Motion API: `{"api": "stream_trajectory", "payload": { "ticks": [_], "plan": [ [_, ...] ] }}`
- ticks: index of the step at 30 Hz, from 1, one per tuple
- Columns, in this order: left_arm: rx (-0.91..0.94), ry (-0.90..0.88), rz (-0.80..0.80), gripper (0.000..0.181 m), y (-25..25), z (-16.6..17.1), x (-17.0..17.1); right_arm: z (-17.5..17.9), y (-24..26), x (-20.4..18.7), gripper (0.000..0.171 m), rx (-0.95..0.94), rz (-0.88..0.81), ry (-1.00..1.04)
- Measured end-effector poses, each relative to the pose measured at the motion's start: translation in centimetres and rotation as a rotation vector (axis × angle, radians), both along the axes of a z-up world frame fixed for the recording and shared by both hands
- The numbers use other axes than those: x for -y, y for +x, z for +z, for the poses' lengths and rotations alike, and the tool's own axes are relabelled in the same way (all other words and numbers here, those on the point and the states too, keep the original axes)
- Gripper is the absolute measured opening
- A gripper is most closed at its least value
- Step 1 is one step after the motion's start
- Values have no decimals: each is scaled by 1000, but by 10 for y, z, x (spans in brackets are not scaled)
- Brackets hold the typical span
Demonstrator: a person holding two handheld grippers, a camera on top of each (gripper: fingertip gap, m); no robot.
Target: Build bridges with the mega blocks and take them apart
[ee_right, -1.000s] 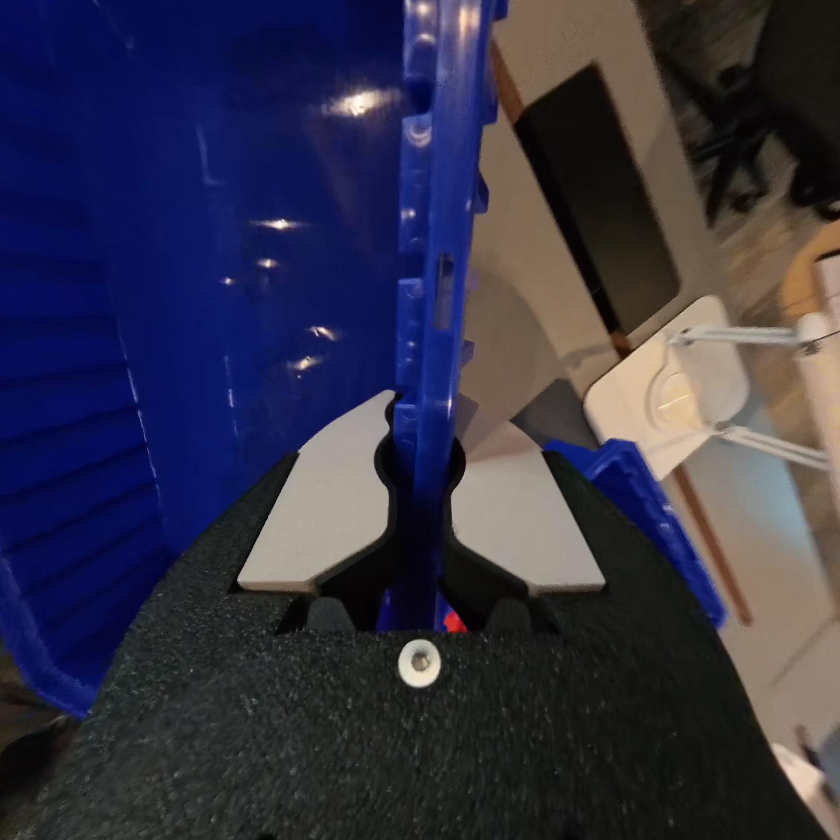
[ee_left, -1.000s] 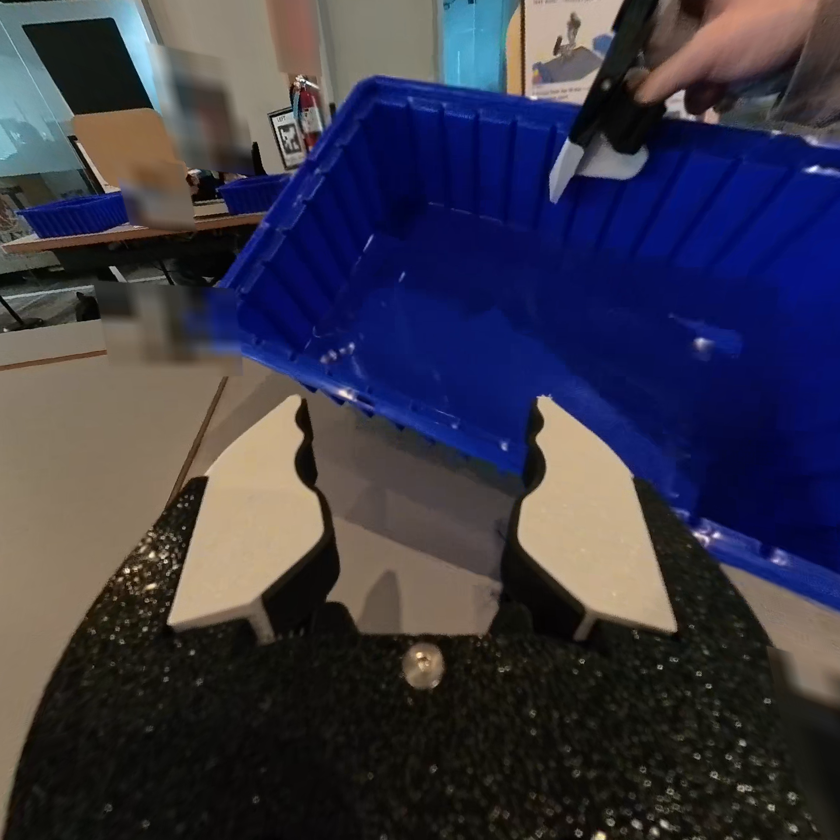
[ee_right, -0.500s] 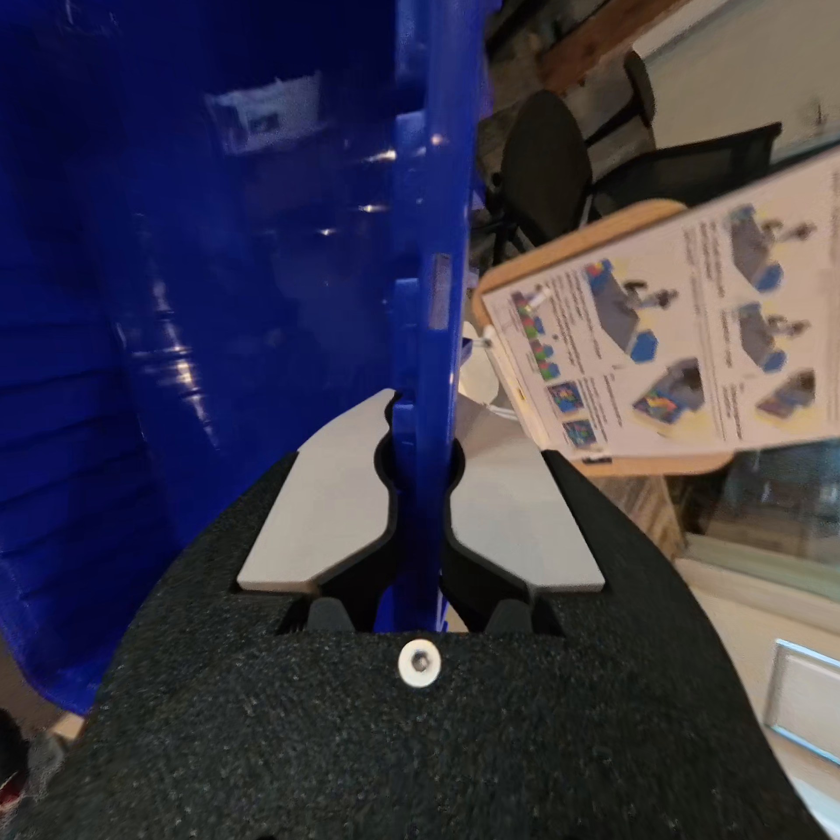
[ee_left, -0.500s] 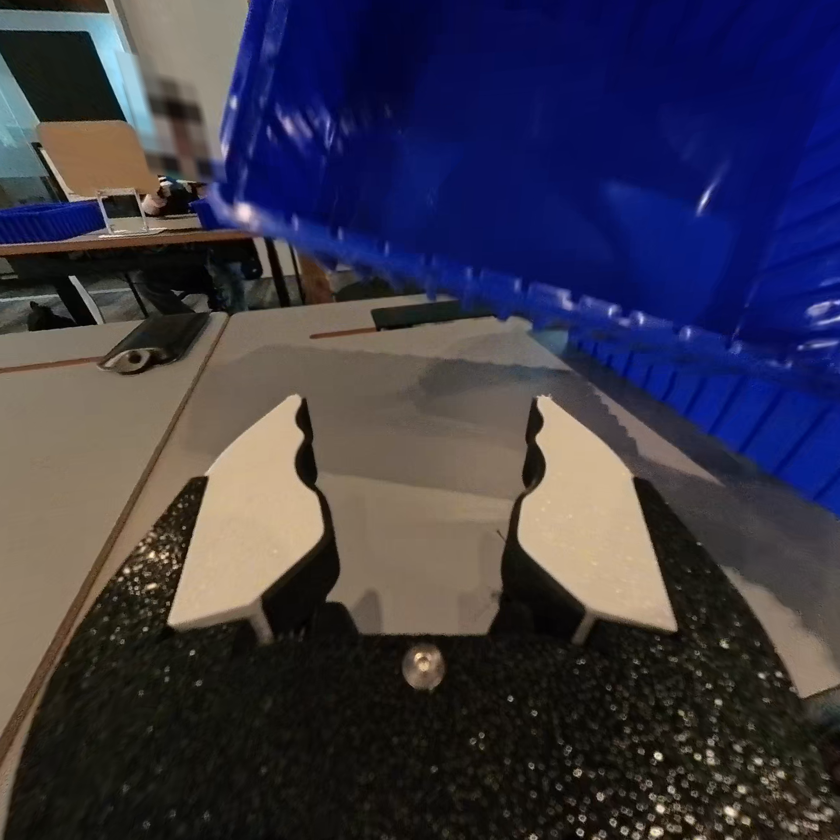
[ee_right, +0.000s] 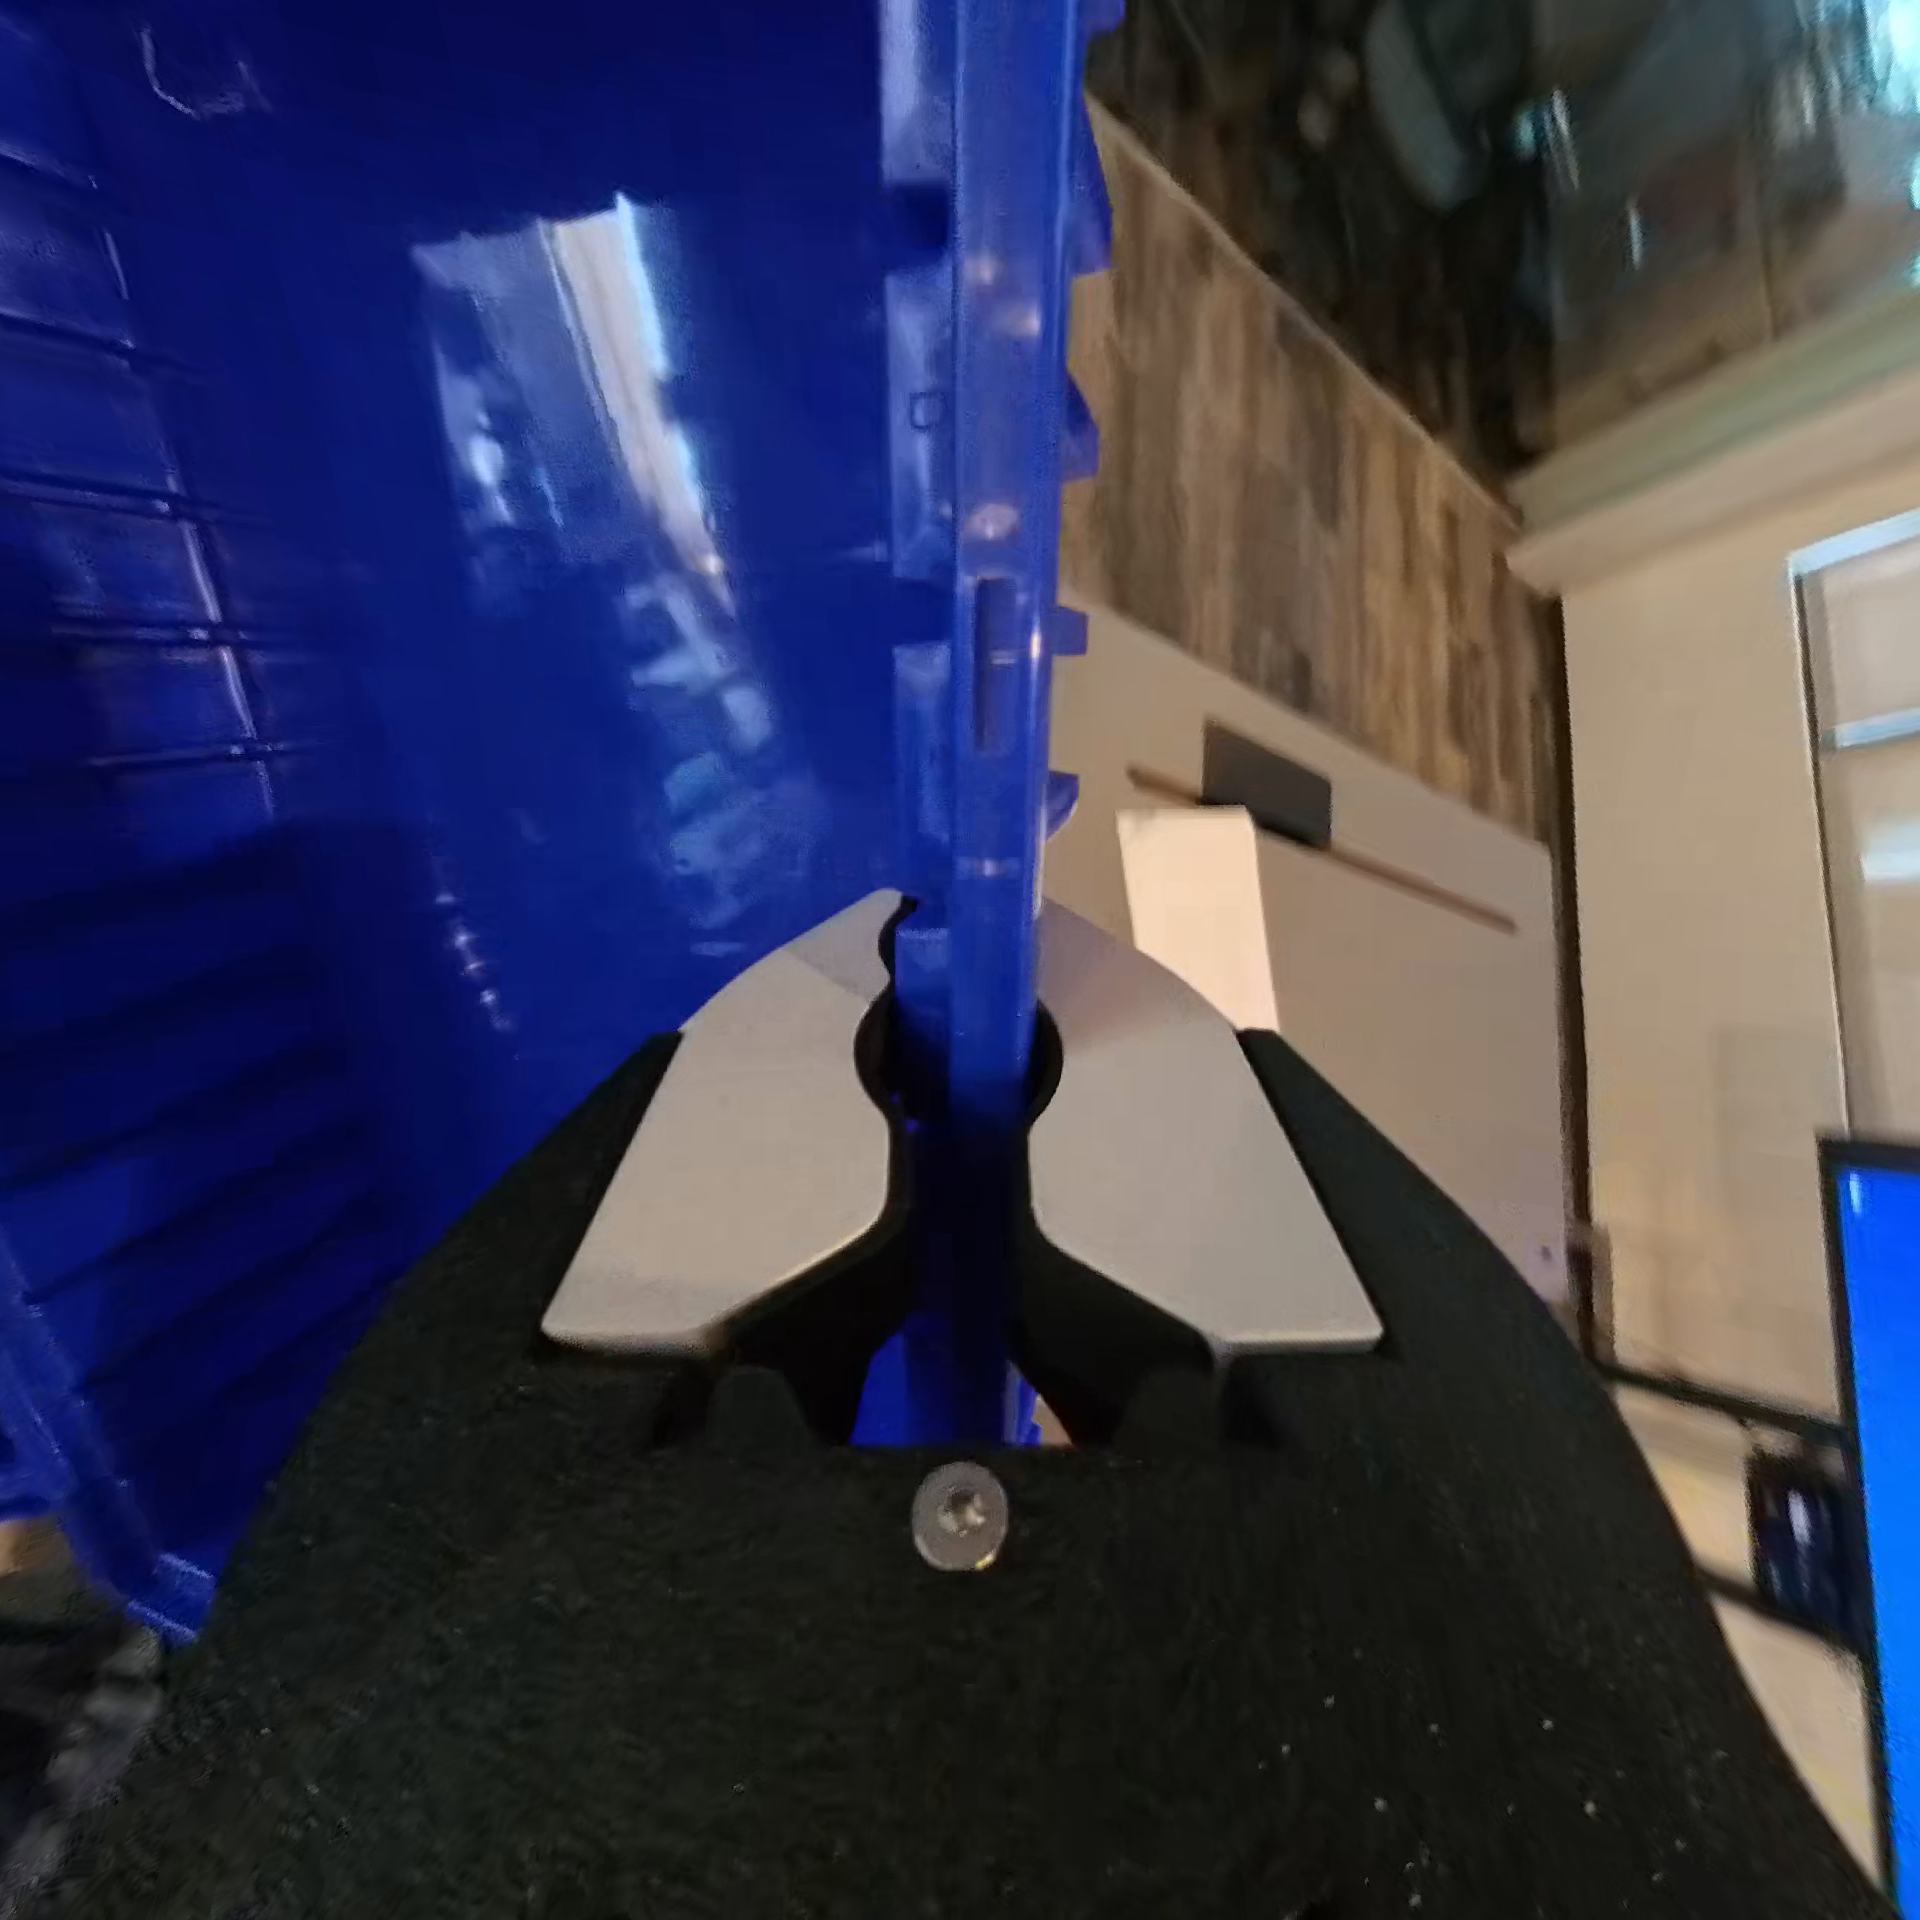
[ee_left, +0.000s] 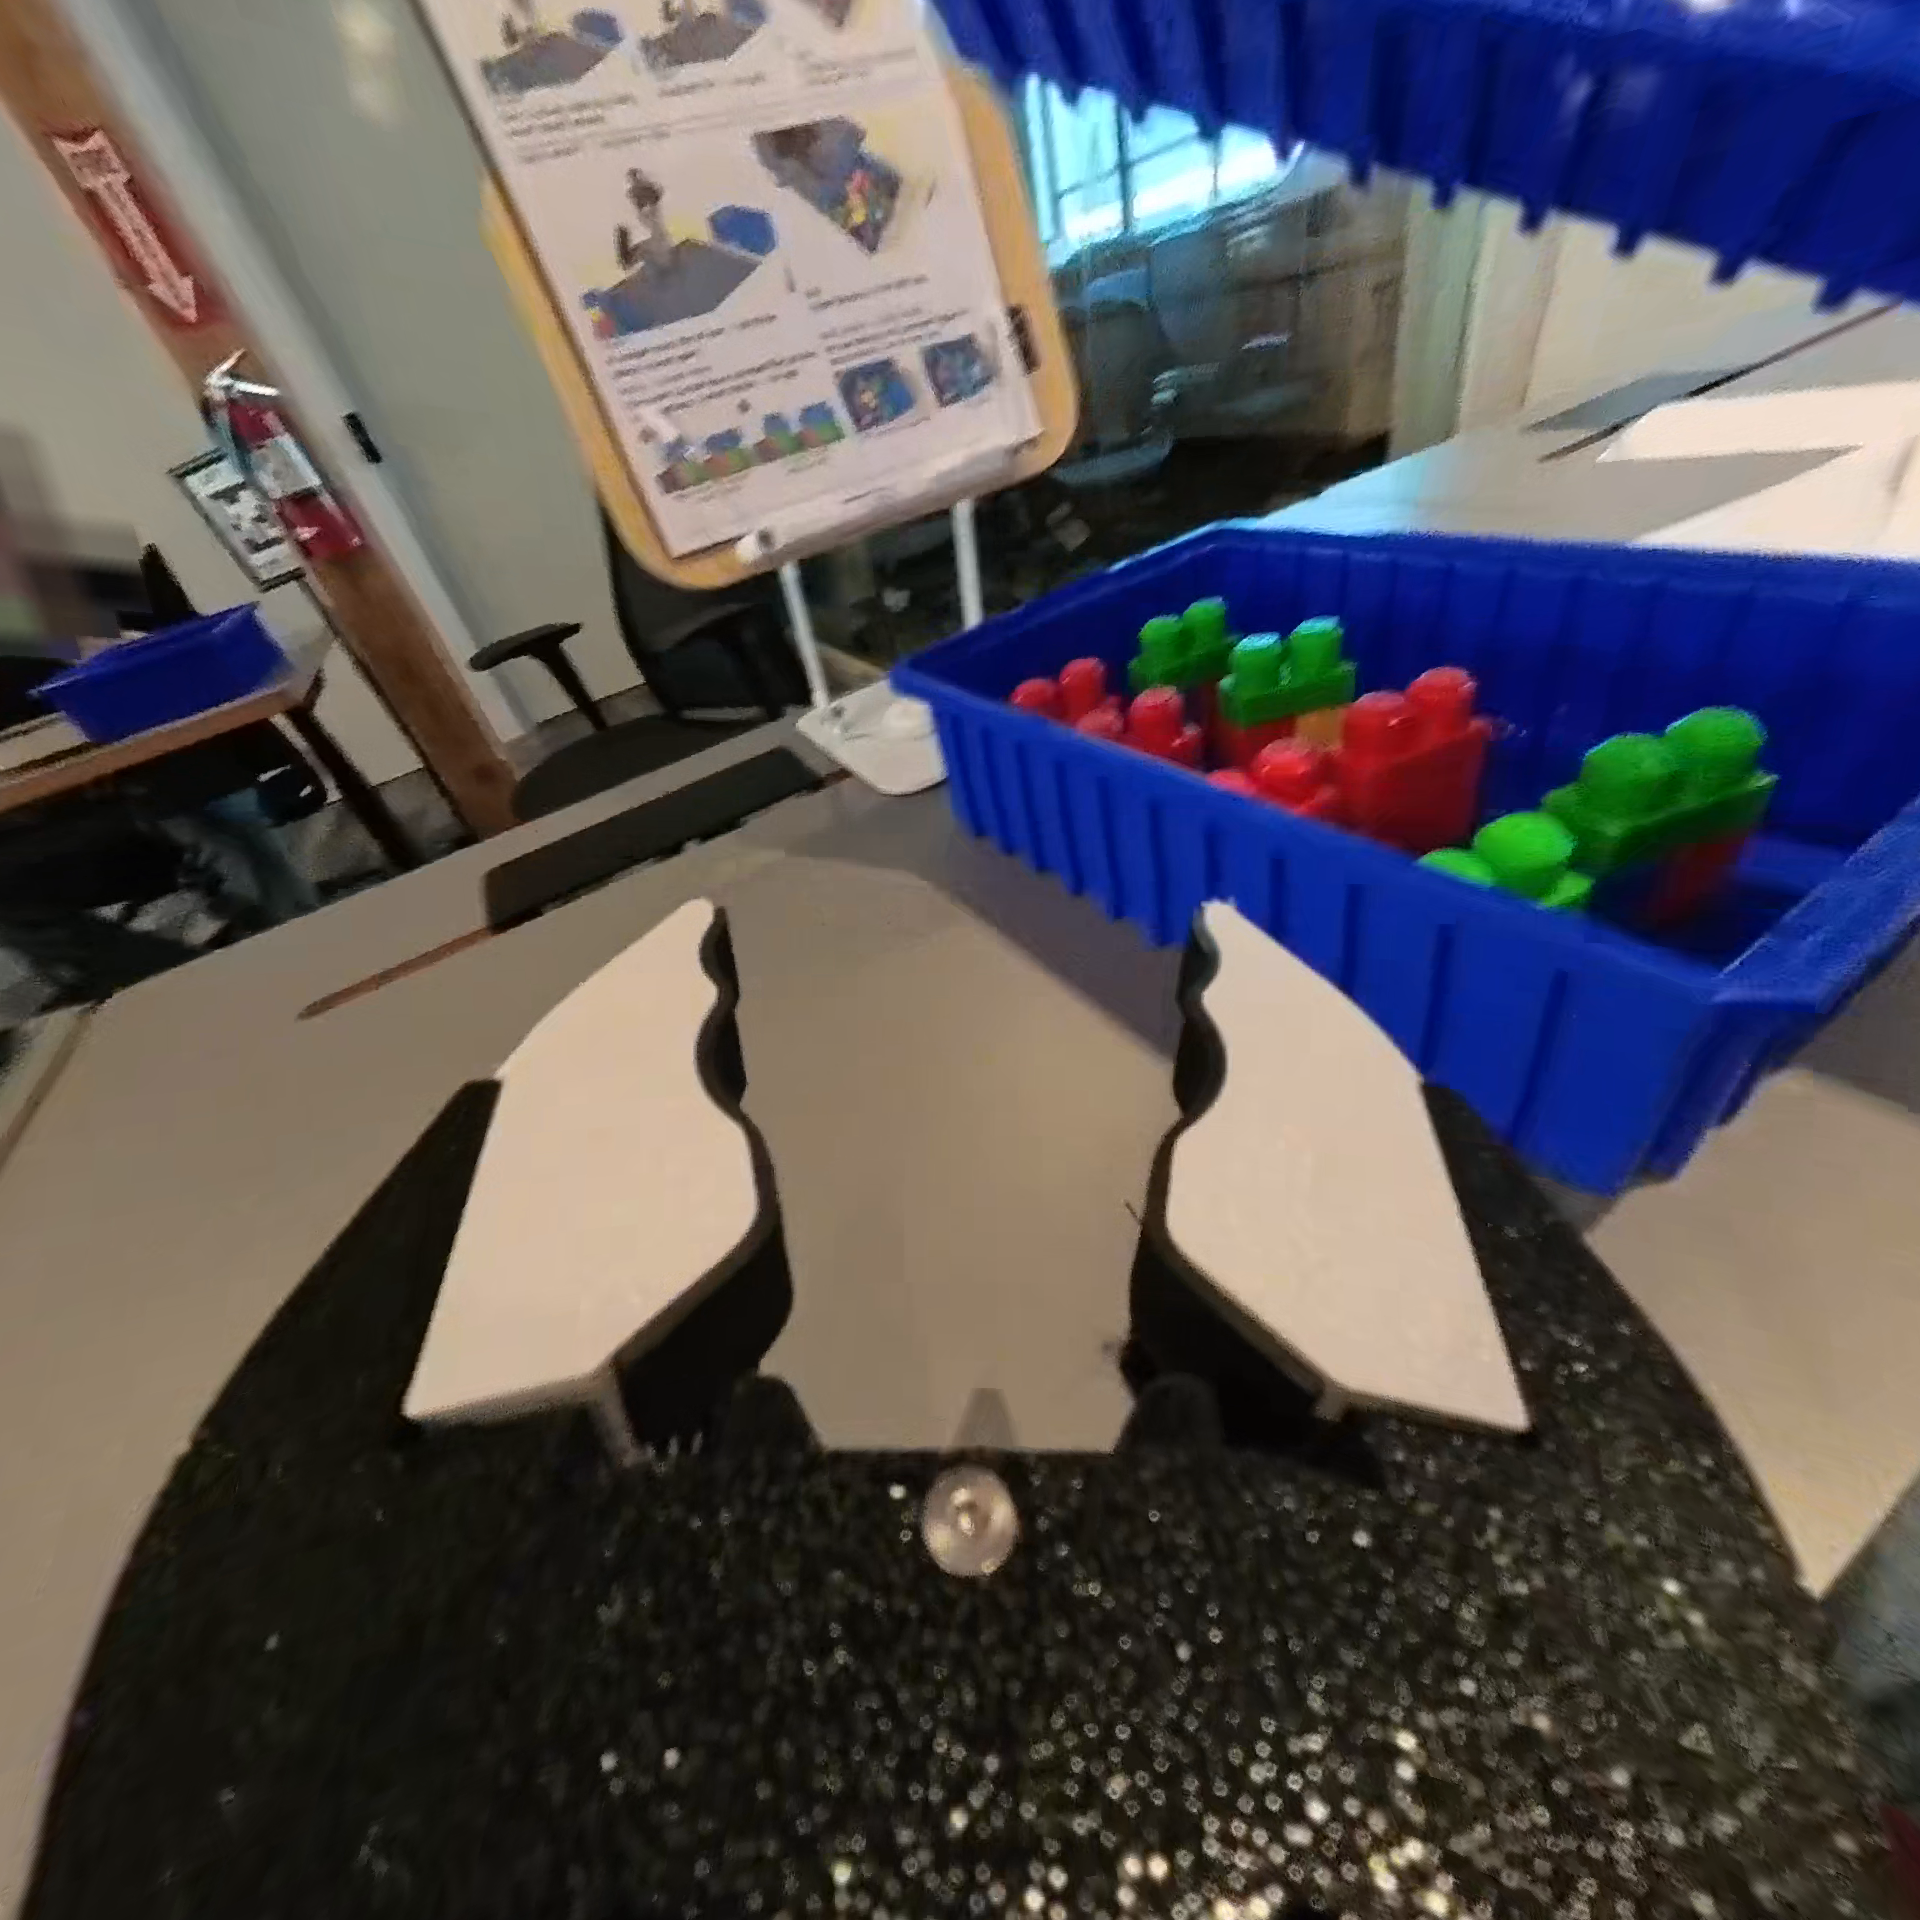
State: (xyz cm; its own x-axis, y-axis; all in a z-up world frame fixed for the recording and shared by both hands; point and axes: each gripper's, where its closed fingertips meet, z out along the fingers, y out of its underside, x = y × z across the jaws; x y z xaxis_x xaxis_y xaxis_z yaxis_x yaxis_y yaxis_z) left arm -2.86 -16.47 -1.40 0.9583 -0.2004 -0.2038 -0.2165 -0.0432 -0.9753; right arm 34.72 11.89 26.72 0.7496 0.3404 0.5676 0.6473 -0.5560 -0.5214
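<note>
My right gripper [ee_right: 961, 914] is shut on the rim of an empty blue bin [ee_right: 997, 520] and holds it up in the air; its ribbed edge [ee_left: 1558, 114] shows at the top right of the left wrist view. My left gripper [ee_left: 956, 925] is open and empty above the grey table [ee_left: 883, 1039]. A second blue bin [ee_left: 1299, 935] stands on the table to the right of it, holding red mega blocks [ee_left: 1392, 748] and green mega blocks [ee_left: 1652, 790].
An instruction board [ee_left: 769, 260] on a stand is behind the table. A black flat object [ee_left: 644, 842] lies at the table's far edge. A blue screen [ee_right: 1881, 1455] is at the right in the right wrist view. Office chairs and another table stand behind.
The held blue bin has risen up and out of the left wrist view, uncovering the bin of blocks behind it. The left gripper stays open.
</note>
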Motion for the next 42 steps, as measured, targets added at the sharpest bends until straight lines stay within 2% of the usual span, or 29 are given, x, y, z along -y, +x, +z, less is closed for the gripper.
{"api": "stream_trajectory", "payload": {
  "ticks": [4,8,14,17,20,21,22,24,25,27,29,30,32,34,36,39,42],
  "plan": [
    [-10,-14,-33,84,26,-1,-22,-59,110,-10,15,41,-195,-136],
    [-57,-45,-57,87,43,-6,-41,-149,180,-21,15,33,-292,-328],
    [-76,-79,-87,90,59,-4,-62,-277,219,-44,16,-181,-284,-569],
    [-81,-95,-82,91,60,-3,-70,-321,224,-62,16,-304,-259,-615],
    [-72,-117,-80,92,62,-4,-77,-348,222,-77,16,-403,-216,-625],
    [-71,-122,-80,93,63,-5,-79,-355,219,-82,17,-444,-202,-620],
    [-69,-125,-79,94,64,-5,-81,-358,213,-88,29,-519,-195,-599],
    [-61,-121,-78,99,65,-6,-83,-345,199,-100,64,-717,-180,-534],
    [-55,-116,-79,99,65,-6,-83,-334,198,-103,62,-761,-143,-486],
    [-36,-114,-82,97,65,-8,-83,-287,183,-107,51,-948,-11,-306],
    [3,-121,-106,90,67,-8,-84,-239,144,-83,44,-1119,202,-225],
    [29,-134,-126,88,70,-9,-86,-230,121,-64,48,-1125,288,-259],
    [94,-178,-167,91,76,-10,-90,-240,73,-17,57,-1042,401,-438],
    [160,-254,-208,100,84,-12,-97,-256,26,28,59,-990,492,-614],
    [208,-316,-225,105,88,-14,-105,-266,-11,55,59,-976,538,-710],
    [258,-381,-219,99,87,-18,-117,-276,-48,72,61,-976,507,-814],
    [347,-485,-229,89,86,-27,-118,-307,-57,77,66,-807,399,-894]
  ]
}}
